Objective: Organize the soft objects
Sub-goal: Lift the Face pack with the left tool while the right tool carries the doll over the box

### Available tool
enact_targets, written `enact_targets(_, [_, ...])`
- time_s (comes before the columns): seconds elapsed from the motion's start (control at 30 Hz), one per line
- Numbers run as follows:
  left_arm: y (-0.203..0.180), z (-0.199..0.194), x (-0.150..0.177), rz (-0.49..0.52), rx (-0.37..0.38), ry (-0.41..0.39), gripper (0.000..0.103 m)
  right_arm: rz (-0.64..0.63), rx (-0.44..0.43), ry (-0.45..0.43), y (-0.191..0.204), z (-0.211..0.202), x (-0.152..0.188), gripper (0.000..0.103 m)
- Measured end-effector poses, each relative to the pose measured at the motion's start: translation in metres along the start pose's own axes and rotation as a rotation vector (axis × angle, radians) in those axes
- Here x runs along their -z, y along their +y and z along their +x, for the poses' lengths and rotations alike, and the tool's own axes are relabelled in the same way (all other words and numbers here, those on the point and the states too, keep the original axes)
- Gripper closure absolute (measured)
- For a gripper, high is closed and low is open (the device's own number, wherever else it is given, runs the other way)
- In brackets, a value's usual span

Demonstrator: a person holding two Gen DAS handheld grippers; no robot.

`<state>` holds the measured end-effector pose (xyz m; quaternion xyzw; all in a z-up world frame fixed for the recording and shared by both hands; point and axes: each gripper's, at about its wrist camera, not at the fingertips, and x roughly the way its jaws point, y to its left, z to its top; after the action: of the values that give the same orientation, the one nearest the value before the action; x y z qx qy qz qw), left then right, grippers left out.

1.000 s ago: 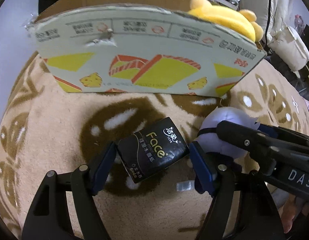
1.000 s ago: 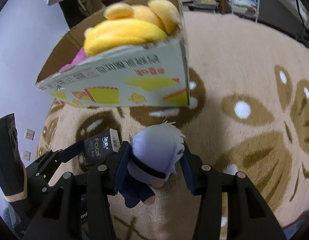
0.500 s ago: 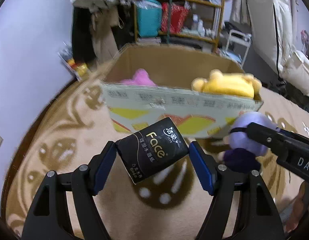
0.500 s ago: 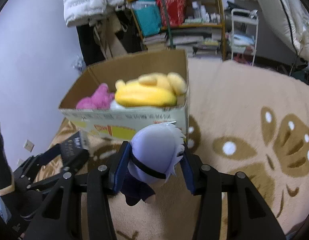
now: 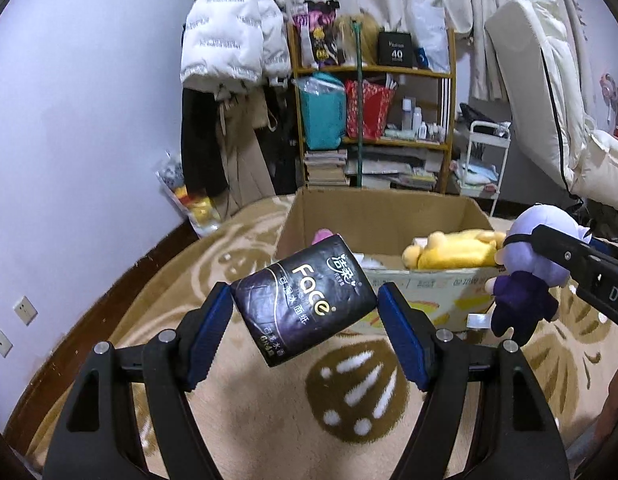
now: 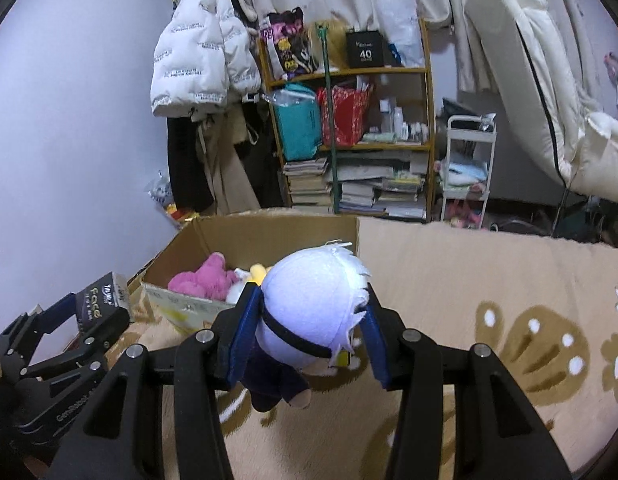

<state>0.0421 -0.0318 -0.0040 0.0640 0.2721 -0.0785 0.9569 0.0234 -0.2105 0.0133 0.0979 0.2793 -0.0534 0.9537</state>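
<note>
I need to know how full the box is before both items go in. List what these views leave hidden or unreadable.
- Cardboard box floor: left wrist view, hidden by its front wall and the tissue pack.
- Yellow plush: right wrist view, mostly behind the doll.
- Pink plush: left wrist view, mostly behind the tissue pack.
- Box's printed front: right wrist view, too small to read.

Black tissue pack [image 5: 305, 300] tilted midair, pale-haired plush doll [image 6: 309, 316] hanging, box [image 5: 389, 216] holding plushies
</note>
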Motion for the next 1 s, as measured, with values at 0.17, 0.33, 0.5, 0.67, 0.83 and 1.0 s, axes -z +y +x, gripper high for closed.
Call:
enact_targets(0.17, [-0.001,-0.011,-0.007,0.009,-0.021,-0.063,0.029,0.021,-0.03,-0.053,0.003,-0.004,-0.013,0.051])
enact_targets(0.33, [0.001,-0.017,-0.013,0.006,-0.039,-0.101,0.029,-0.005,-0.025,-0.099,0.008,-0.003,-0.023,0.051])
enact_targets(0.5, [0.001,-0.014,-0.025,0.02,-0.049,-0.136,0.029,-0.018,-0.024,-0.119,0.012,0.004,-0.031,0.051])
enact_targets(0.67, [-0.005,-0.006,-0.036,0.053,-0.05,-0.162,0.029,-0.075,0.001,-0.148,0.017,0.012,-0.036,0.051])
enact_targets(0.83, [-0.013,0.002,-0.044,0.109,-0.049,-0.198,0.029,-0.135,0.008,-0.157,0.023,0.024,-0.041,0.051])
enact_targets(1.0, [-0.018,0.016,-0.049,0.146,-0.053,-0.199,0.029,-0.172,0.002,-0.186,0.026,0.031,-0.054,0.051])
